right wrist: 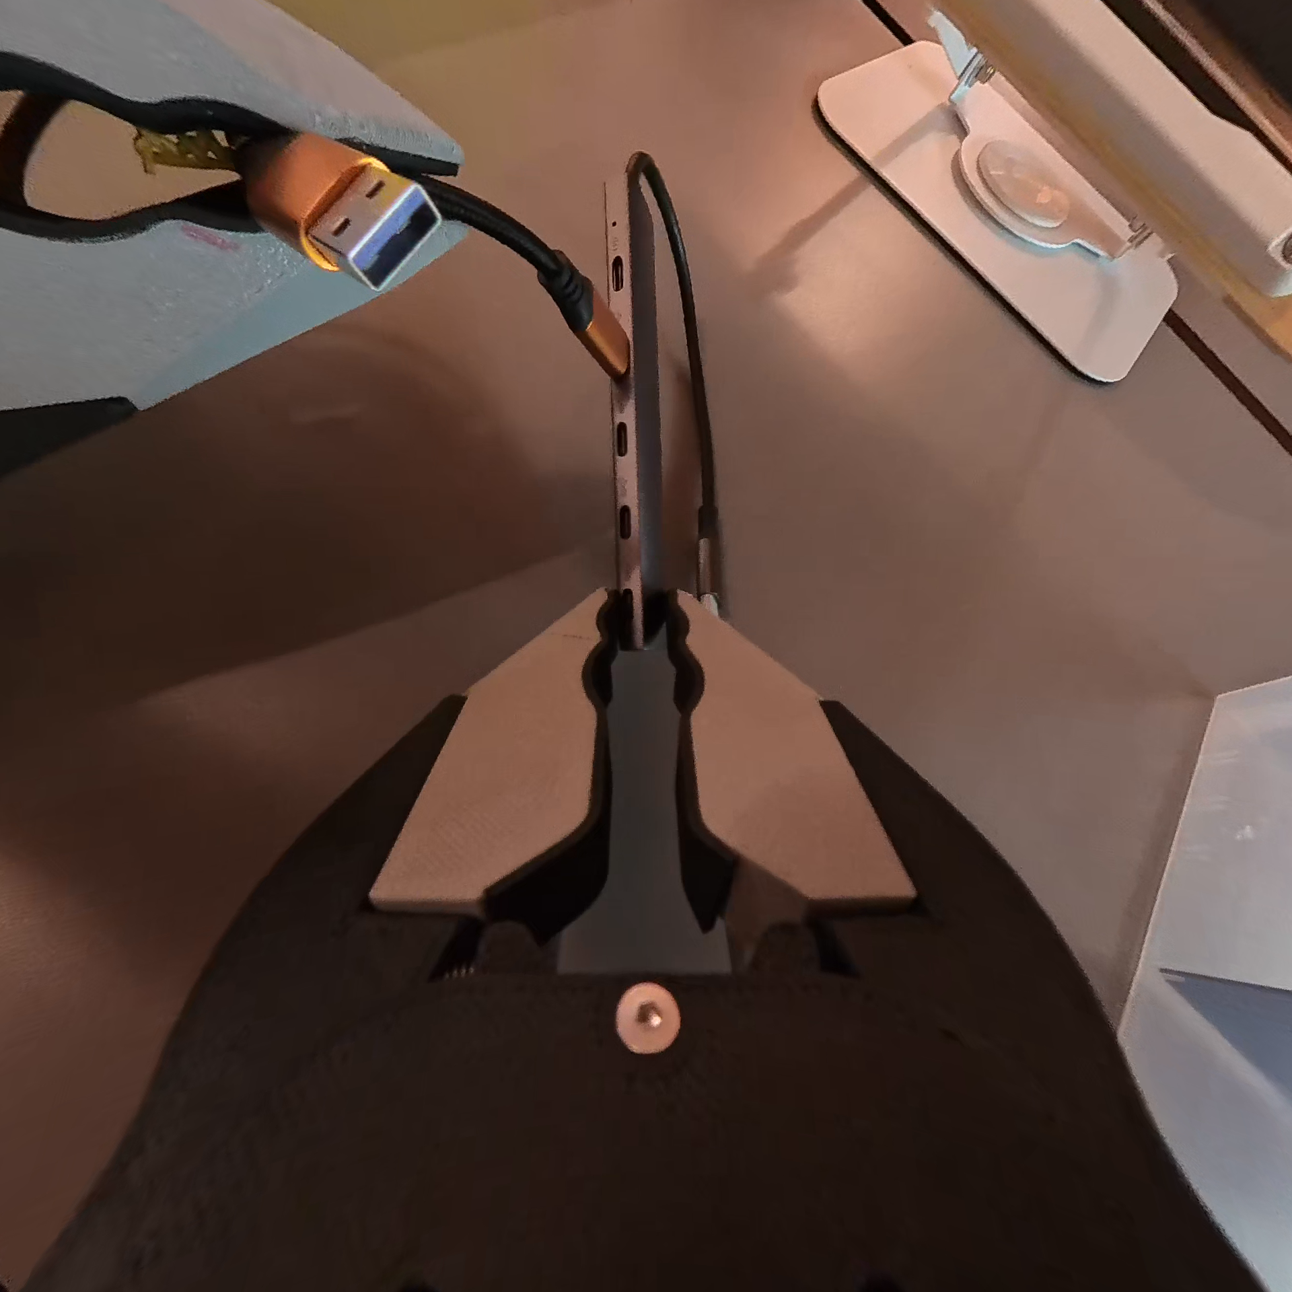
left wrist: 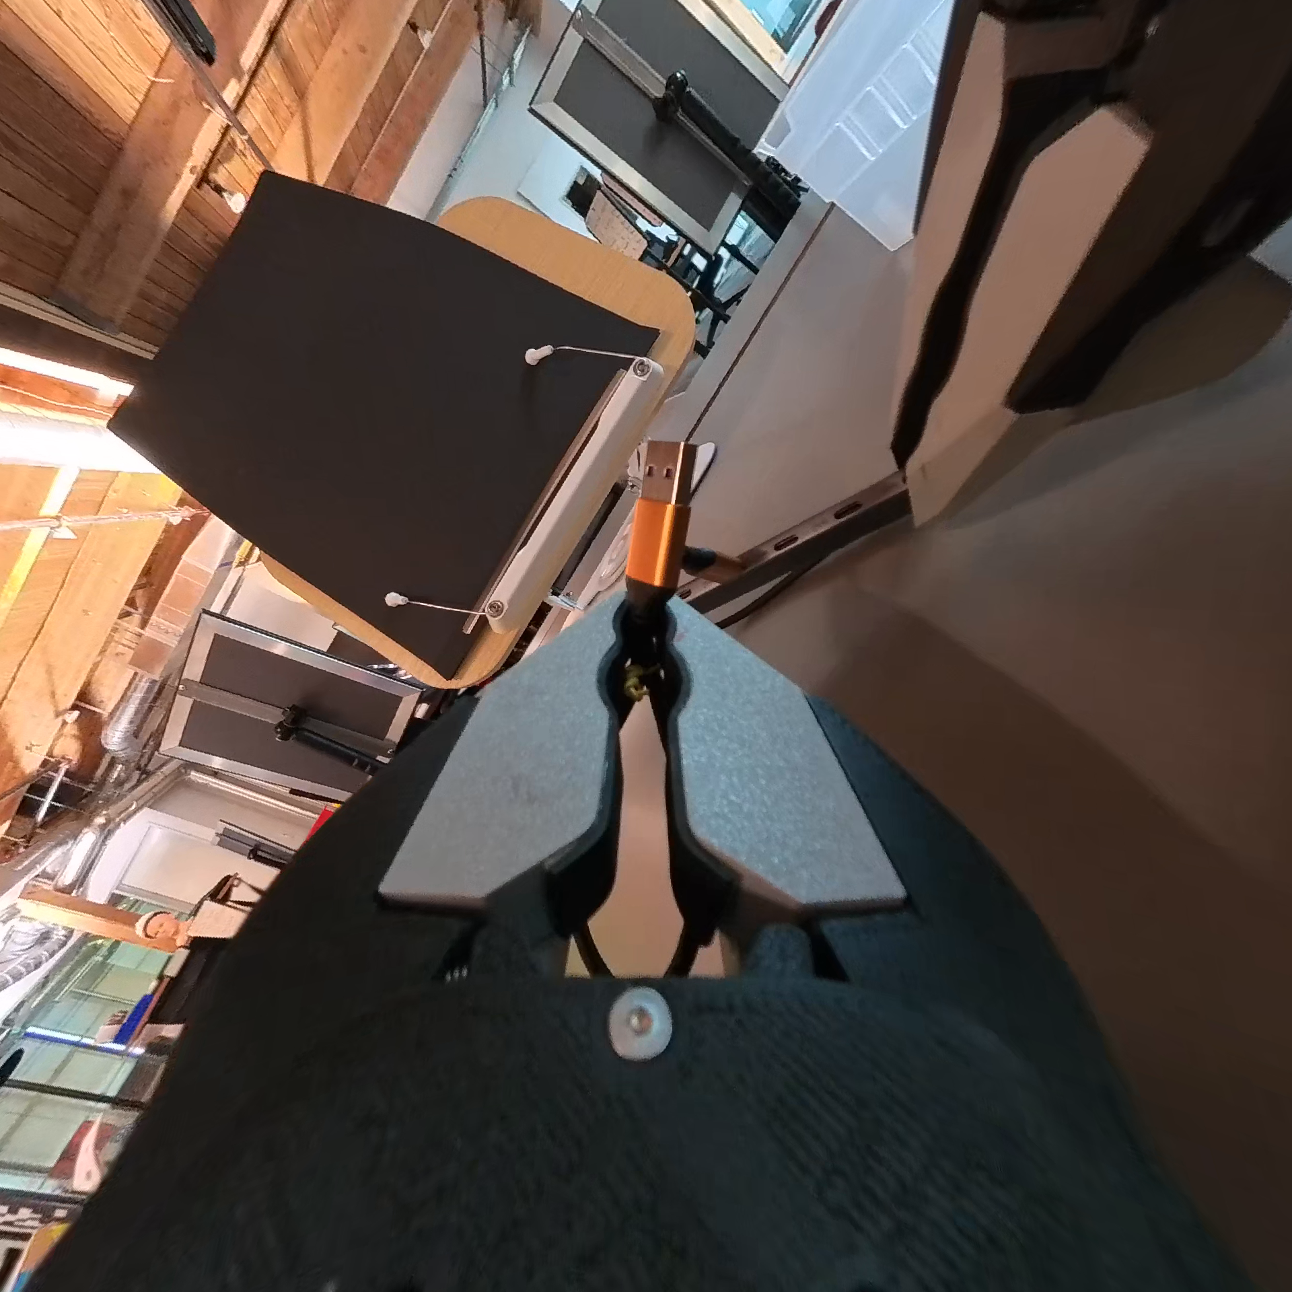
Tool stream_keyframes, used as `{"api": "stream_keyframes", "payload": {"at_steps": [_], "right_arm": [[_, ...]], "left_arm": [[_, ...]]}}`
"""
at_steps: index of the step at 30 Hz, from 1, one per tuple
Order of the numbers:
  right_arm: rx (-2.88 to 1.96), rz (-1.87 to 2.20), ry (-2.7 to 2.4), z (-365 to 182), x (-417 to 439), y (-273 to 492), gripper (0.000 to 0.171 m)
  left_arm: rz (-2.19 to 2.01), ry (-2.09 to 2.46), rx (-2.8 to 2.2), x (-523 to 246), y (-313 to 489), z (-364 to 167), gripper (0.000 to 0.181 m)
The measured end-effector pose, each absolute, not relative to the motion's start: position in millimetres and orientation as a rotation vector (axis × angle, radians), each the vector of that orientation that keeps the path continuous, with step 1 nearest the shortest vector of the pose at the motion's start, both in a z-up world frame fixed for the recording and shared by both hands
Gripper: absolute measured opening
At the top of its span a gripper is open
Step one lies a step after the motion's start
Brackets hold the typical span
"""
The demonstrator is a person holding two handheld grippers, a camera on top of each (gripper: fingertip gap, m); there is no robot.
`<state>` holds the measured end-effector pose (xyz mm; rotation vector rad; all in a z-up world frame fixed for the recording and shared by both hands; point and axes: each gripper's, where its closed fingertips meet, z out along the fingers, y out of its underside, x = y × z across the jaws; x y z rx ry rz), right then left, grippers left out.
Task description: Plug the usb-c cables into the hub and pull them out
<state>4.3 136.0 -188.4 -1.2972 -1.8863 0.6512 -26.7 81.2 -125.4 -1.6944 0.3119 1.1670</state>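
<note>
My right gripper (right wrist: 643, 608) is shut on the near end of a thin grey hub (right wrist: 647, 433), held on edge above the tan table. The hub's side shows several small oval ports. An orange USB-C plug (right wrist: 607, 339) on a black braided cable meets the hub's side at a slant; how deep it sits I cannot tell. My left gripper (left wrist: 647, 615) is shut on the same cable just behind its orange USB-A plug (left wrist: 661, 514), which sticks out past the fingertips. It also shows in the right wrist view (right wrist: 349, 217). The hub (left wrist: 804, 552) lies to the right in the left wrist view.
The hub's own thin black cable (right wrist: 688, 335) loops back along its right side. A white stand base (right wrist: 1000, 210) sits at the far right, and a translucent bin (right wrist: 1223, 909) at the near right. A black board on a wooden stand (left wrist: 384, 419) rises to the left. The gap from one gripper's tips to the other's is roughly 9 centimeters.
</note>
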Motion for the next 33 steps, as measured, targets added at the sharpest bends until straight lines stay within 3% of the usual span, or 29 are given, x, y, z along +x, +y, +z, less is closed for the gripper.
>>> {"api": "stream_keyframes", "payload": {"at_steps": [8,13,22,27,33], "right_arm": [[-1.340,0.778,-1.819,-175,5,139,0.010],[-1.358,0.853,-1.751,-162,5,144,0.010],[-1.477,1.135,-1.498,-131,14,174,0.007],[-1.500,1.318,-1.399,-118,20,183,0.007],[-1.456,1.373,-1.417,-112,20,175,0.007]], "left_arm": [[1.088,0.264,-1.659,-24,81,-122,0.005],[1.082,0.244,-1.617,-21,81,-117,0.027],[0.867,0.253,-1.485,8,79,-98,0.046],[0.712,0.177,-1.427,8,71,-84,0.042],[0.914,0.104,-1.522,-24,70,-97,0.029]]}}
